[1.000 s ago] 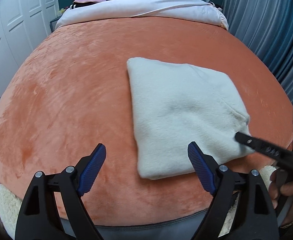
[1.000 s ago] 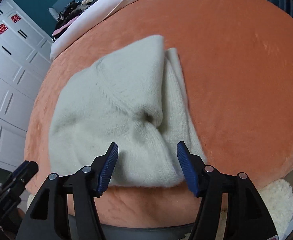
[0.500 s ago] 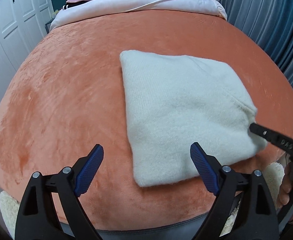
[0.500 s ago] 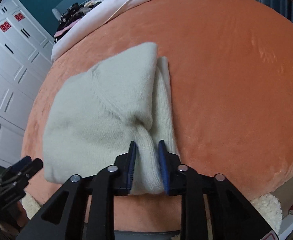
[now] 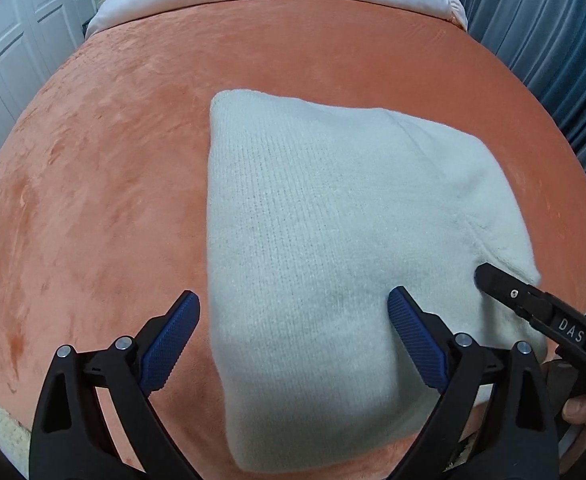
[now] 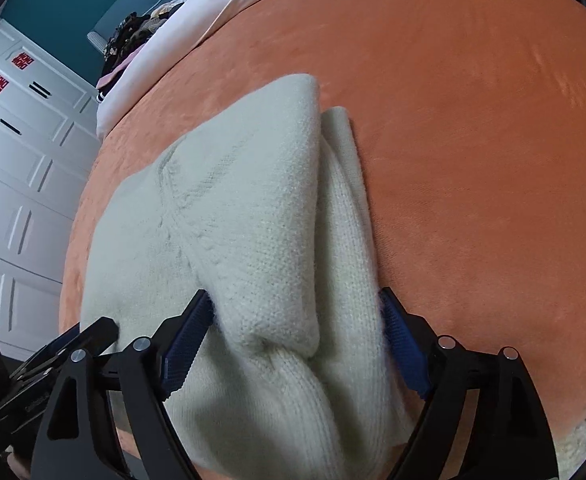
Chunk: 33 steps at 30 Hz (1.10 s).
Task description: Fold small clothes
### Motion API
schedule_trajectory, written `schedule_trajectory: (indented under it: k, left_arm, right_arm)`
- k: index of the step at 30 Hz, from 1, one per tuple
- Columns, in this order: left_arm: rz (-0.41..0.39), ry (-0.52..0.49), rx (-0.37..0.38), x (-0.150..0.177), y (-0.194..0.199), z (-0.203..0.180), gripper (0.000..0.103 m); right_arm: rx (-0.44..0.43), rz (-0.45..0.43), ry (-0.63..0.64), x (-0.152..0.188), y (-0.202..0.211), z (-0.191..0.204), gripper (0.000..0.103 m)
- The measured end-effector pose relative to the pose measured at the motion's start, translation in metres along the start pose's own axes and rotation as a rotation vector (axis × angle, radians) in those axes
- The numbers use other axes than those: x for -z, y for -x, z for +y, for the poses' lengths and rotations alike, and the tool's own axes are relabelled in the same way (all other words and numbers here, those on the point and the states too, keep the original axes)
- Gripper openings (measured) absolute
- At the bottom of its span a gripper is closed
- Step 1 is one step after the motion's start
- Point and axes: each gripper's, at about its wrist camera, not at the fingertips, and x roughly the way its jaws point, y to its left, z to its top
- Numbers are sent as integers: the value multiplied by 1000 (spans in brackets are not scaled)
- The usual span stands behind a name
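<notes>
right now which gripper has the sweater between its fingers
The right gripper: its open fingers straddle the cream sweater's bunched edge. The left gripper has only the sweater's side edge between its fingers.

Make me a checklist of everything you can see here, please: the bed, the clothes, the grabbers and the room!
Surface: orange plush blanket on a bed.
Job's things: cream knitted sweater, folded, lying flat.
Clutter: dark clothes pile at the far end.
Grippers: left gripper open over the sweater's near edge; right gripper just opened, jaws astride a sweater fold, pads not pressing.
Cables: nothing seen.
Surroundings: white wardrobe doors, teal wall, blue curtain.
</notes>
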Motion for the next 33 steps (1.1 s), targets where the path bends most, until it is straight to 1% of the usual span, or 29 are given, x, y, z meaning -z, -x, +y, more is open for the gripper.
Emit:
schedule_trajectory:
  k: [3, 8, 9, 10, 11, 14, 16, 19, 20, 21, 22, 23, 24, 26, 28, 29, 30, 32, 33]
  left_arm:
    - [8, 28, 25, -5, -12, 1, 98]
    - [-6, 24, 35, -9, -25, 0, 98]
    - [-9, 29, 43, -10, -28, 0, 98]
    - [-13, 34, 56, -11, -30, 1, 98]
    - [-20, 44, 75, -11, -32, 3, 98]
    - [-48, 70, 141, -10, -40, 11, 98]
    - [-69, 95, 210, -7, -46, 19, 98]
    - [-63, 149, 308, -6, -53, 30, 98]
    - [-56, 158, 319, -7, -53, 32, 98]
    - [-44, 156, 314, -8, -51, 31, 98]
    - [-32, 150, 301, -10, -48, 28, 97]
    - [-27, 142, 286, -11, -43, 25, 93]
    - [-25, 133, 272, -13, -36, 22, 90]
    - [-17, 127, 264, -16, -20, 20, 79]
    - [-6, 129, 293, -16, 1, 21, 74]
    - [-5, 125, 308, -13, 13, 20, 71]
    - [-12, 114, 317, -11, 25, 19, 69]
    - [-52, 60, 333, -1, 57, 11, 61]
    - [-69, 36, 347, 5, 70, 6, 60]
  right_arm:
    - [-33, 15, -24, -1, -11, -2, 85]
    - [-73, 28, -29, -11, -24, -7, 88]
    - [-77, 29, -28, -12, -26, -7, 90]
    - [-84, 30, -25, -13, -28, -7, 93]
    - [-89, 31, -21, -16, -32, -6, 96]
    - [-84, 19, 7, -21, -40, 0, 98]
    - [-78, 3, 31, -22, -44, 5, 98]
    - [-105, -13, 13, -26, -49, 2, 98]
    - [-113, -19, 1, -28, -48, 1, 89]
    - [-122, -21, -6, -29, -47, 1, 80]
    - [-144, -16, -17, -31, -45, 0, 59]
    - [-177, -4, -41, -33, -42, -1, 52]
    - [-193, -5, -58, -34, -37, -1, 45]
    - [-201, -25, -39, -33, -21, 8, 39]
    - [-224, -47, -27, -27, 0, 17, 38]
    - [-221, -60, -14, -22, 13, 22, 38]
    - [-215, -74, -4, -16, 26, 26, 38]
    - [-222, -106, -11, 1, 55, 26, 38]
    - [-221, -125, -14, 11, 70, 25, 38]
